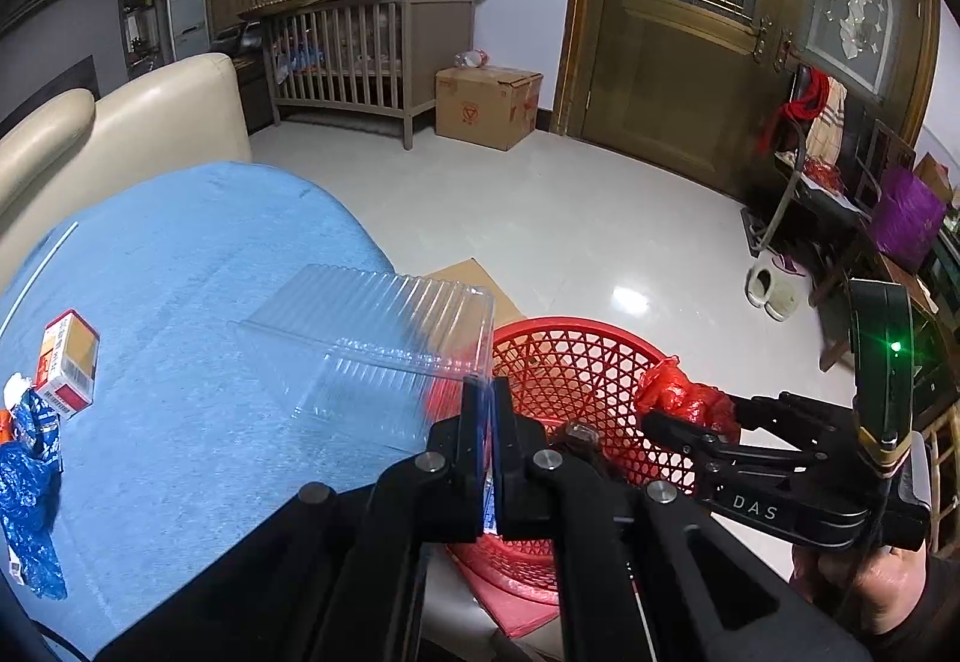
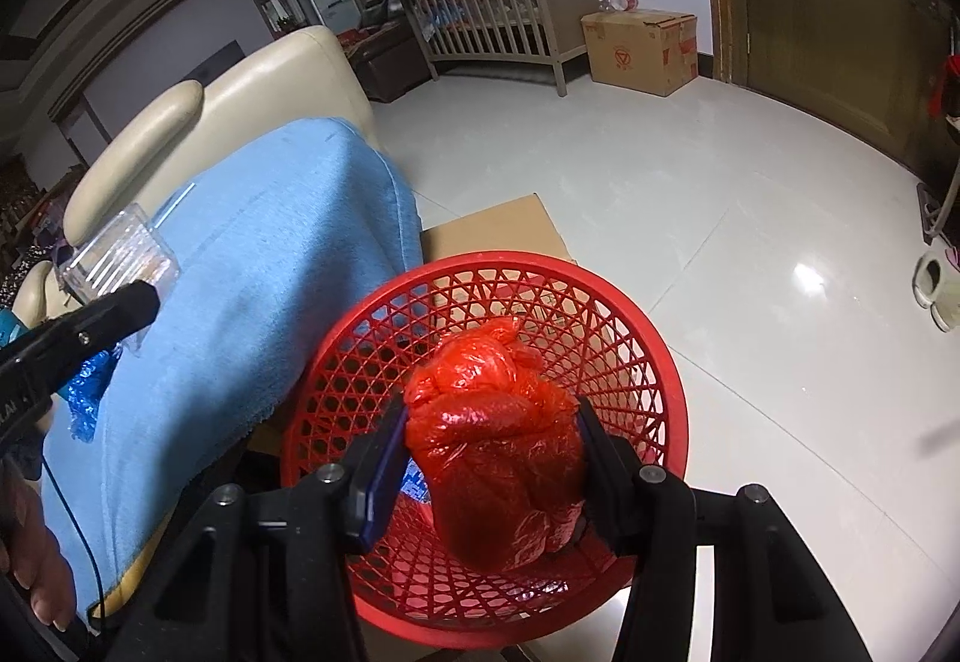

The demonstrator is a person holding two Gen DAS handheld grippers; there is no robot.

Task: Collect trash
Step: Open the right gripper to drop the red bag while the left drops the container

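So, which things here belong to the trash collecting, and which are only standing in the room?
Belong to the job:
- red basket
- red plastic bag, held in the right tongs over the basket
- clear plastic box, held in the left tongs
- small carton and blue wrapper on the blue cloth

Only standing about:
- crib
- cardboard box
- slippers
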